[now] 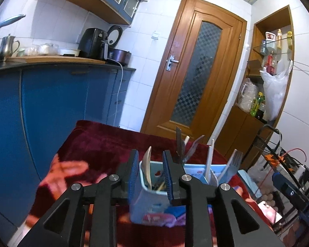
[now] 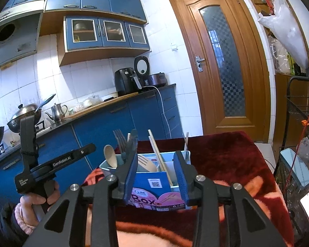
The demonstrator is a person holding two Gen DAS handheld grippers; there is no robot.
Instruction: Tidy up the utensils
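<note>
Standing upright in blue holder [image 2: 154, 182] on red-covered surface [image 2: 226, 156]: utensils [image 2: 110, 159], light, stiff, slippery; take by exposed handle ends. Left claw [image 1: 150, 177], right claw [image 2: 157, 177] both parted, empty.

A: Table [image 2: 226, 154] covering?
B: Plush cloth, dark red, deep nap.
A: Utensil box [image 2: 154, 183]?
B: Glossy printed card front; smooth pale plastic cup [image 1: 146, 201] beside it.
A: Contents?
B: Matt wooden spoon [image 2: 110, 159], shiny metal fork [image 2: 119, 139], pale chopsticks [image 2: 157, 154].
A: Fingers [image 2: 130, 177]?
B: Matt black plastic, ribbed blue pads.
</note>
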